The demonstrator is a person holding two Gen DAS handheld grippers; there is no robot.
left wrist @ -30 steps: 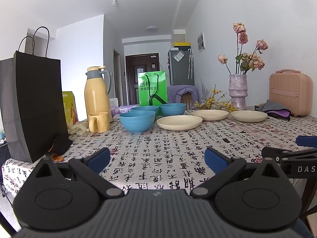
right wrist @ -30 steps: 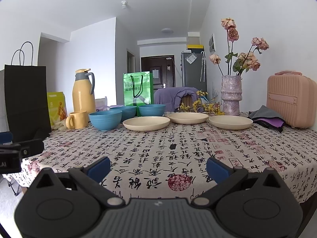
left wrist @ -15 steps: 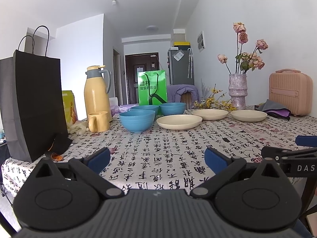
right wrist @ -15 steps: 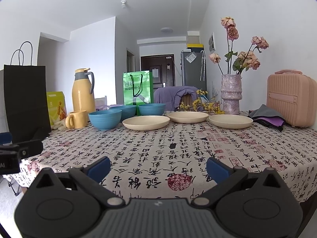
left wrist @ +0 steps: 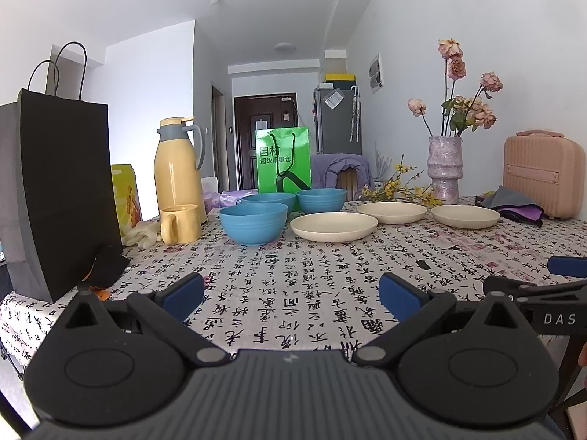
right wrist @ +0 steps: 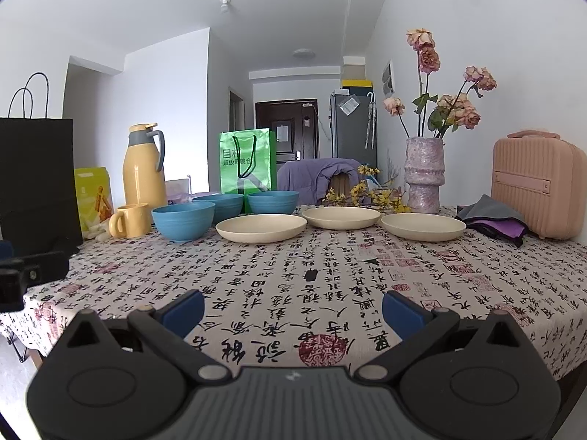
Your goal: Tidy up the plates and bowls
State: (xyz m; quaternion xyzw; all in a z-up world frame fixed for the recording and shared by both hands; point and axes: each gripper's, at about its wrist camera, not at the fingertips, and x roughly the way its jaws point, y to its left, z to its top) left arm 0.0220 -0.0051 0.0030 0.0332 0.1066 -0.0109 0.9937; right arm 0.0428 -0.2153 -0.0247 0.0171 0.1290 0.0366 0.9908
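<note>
- Next to no change over the last second: only a slight drift of view, crockery unmoved.
- Left gripper (left wrist: 291,293) and right gripper (right wrist: 293,310) both spread wide, grasping nothing, hovering at the near table edge.
- 3 blue bowls (right wrist: 182,220) clustered left, 3 cream plates (right wrist: 261,228) in a row to the right, well apart from both tools.
- Sorting apparently not yet begun; reach still needed.
</note>
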